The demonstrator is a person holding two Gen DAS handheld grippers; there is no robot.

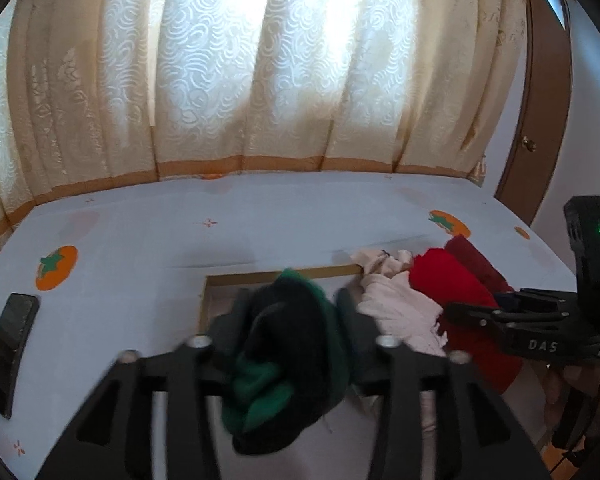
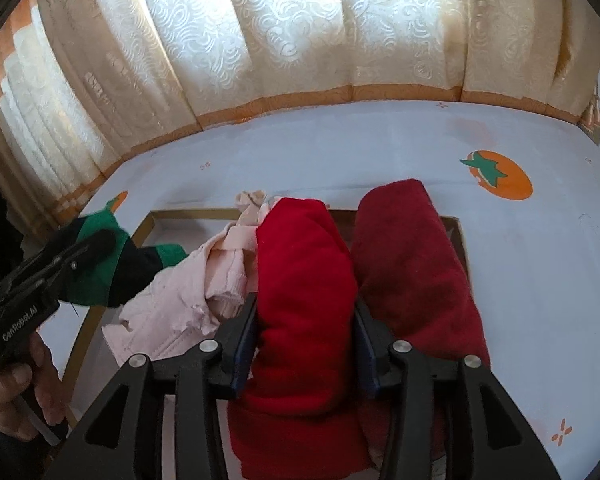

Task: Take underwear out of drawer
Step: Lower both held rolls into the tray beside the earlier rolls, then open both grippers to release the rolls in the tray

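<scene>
A green and black garment (image 1: 292,344) sits between the fingers of my left gripper (image 1: 292,300), whose jaws stand apart around it, over the left part of the gold-rimmed drawer (image 1: 276,274). The right wrist view has that left gripper (image 2: 100,240) at the left edge with the green and black garment (image 2: 100,280) at its tip. My right gripper (image 2: 305,304) is shut on a bright red rolled garment (image 2: 304,248), with both pads against its sides. A dark red roll (image 2: 412,264) lies right of it and a pale pink garment (image 2: 180,304) left of it.
A pale blue cloth with orange fruit prints (image 2: 496,176) covers the surface around the drawer rim (image 2: 188,213). A dark phone (image 1: 10,348) lies at the left. Cream curtains (image 1: 260,80) hang behind, with a brown door (image 1: 540,120) at the right. A person's hand (image 2: 16,384) holds the left gripper's handle.
</scene>
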